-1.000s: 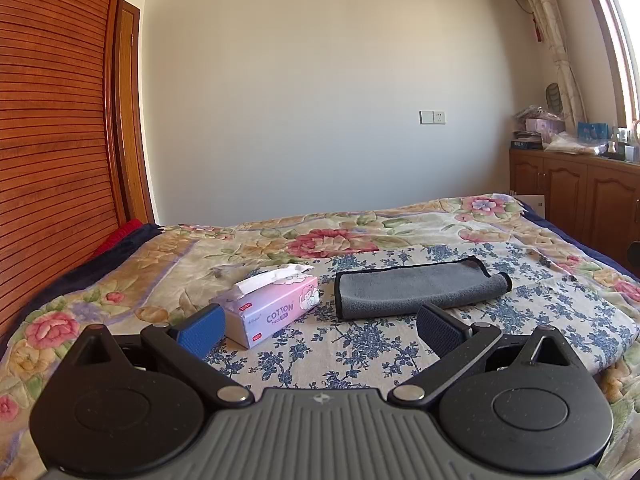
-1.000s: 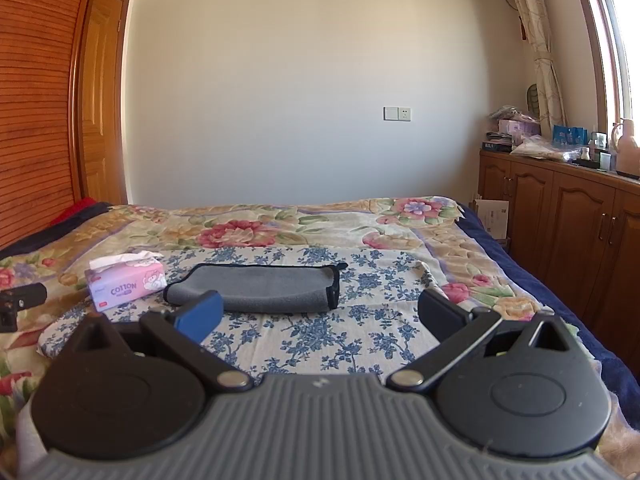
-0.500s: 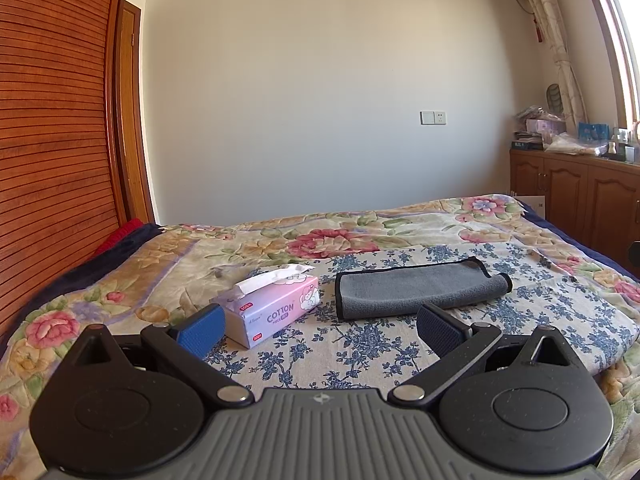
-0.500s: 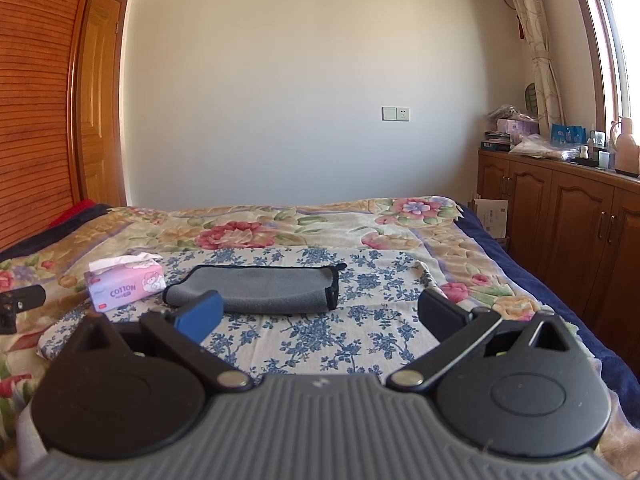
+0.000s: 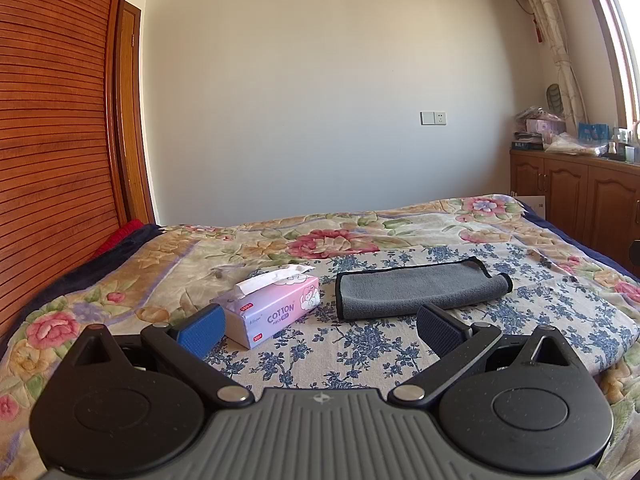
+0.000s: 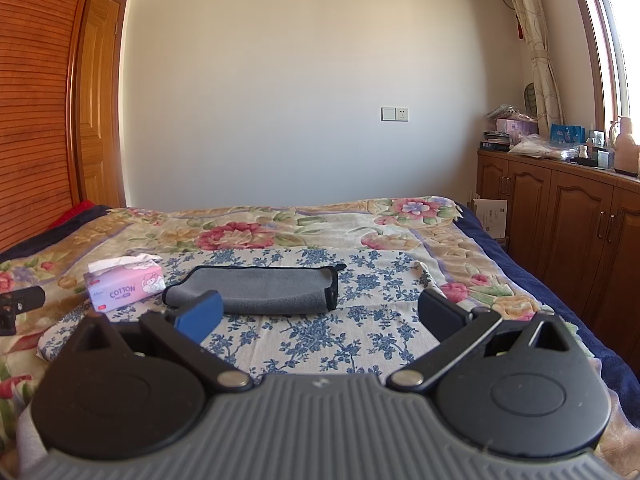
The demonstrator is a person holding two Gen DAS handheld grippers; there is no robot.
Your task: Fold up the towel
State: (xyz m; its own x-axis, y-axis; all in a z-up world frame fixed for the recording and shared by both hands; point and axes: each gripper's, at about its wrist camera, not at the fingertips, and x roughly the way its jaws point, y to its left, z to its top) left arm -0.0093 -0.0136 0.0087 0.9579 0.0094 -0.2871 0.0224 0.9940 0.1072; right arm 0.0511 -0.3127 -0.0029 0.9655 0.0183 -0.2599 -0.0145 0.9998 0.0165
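Note:
A grey towel (image 5: 416, 290) with a black edge lies folded into a long narrow strip on the blue-flowered cloth (image 5: 360, 344) on the bed; it also shows in the right wrist view (image 6: 272, 290). My left gripper (image 5: 320, 330) is open and empty, held back from the towel, near the front of the cloth. My right gripper (image 6: 320, 316) is open and empty, also short of the towel. Neither touches the towel.
A pink tissue box (image 5: 272, 306) stands left of the towel, also in the right wrist view (image 6: 124, 286). A wooden wardrobe (image 5: 52, 140) is at the left, wooden cabinets (image 6: 572, 232) with clutter at the right. The left gripper's tip (image 6: 18, 304) shows at the right view's left edge.

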